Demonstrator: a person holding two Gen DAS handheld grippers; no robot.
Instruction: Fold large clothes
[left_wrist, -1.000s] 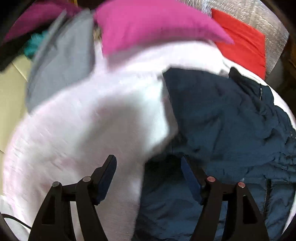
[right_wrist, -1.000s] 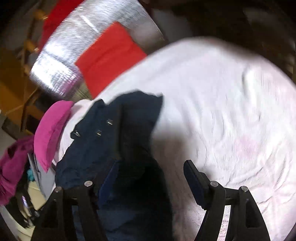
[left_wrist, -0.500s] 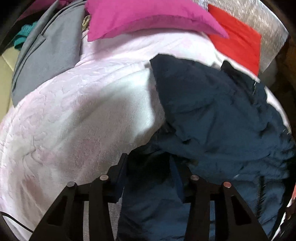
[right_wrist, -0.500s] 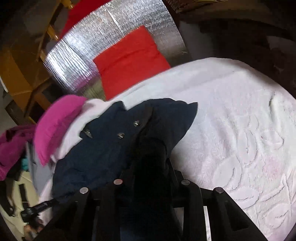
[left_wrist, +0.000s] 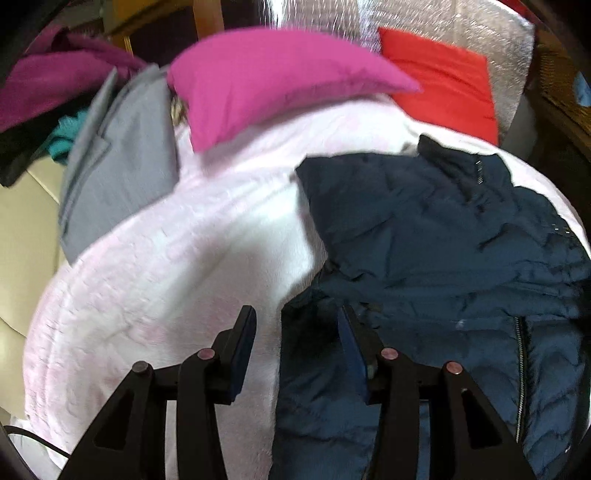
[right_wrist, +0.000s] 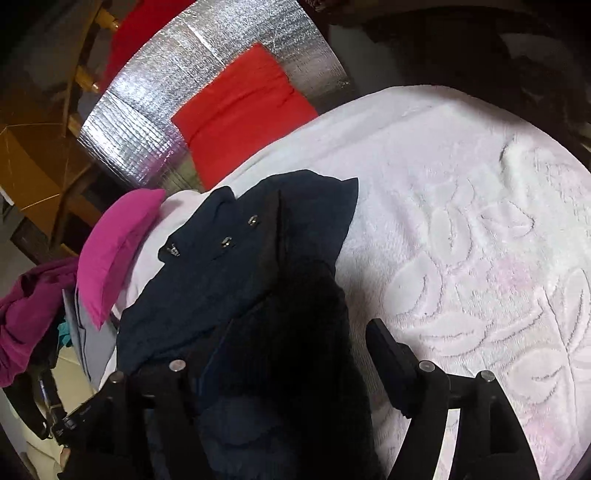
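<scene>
Navy padded jacket (left_wrist: 443, 236) on pale pink blanket (left_wrist: 166, 266); left claw (left_wrist: 295, 332) and right claw (right_wrist: 295, 339) both spread wide, empty

Matt quilted jacket (left_wrist: 443, 236), embossed plush blanket (right_wrist: 480, 240)

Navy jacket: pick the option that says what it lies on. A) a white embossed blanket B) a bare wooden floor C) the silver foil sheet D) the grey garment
A: the navy jacket is spread on the white blanket with its raised leaf pattern; the silver foil sheet and the grey garment lie apart from it.
</scene>
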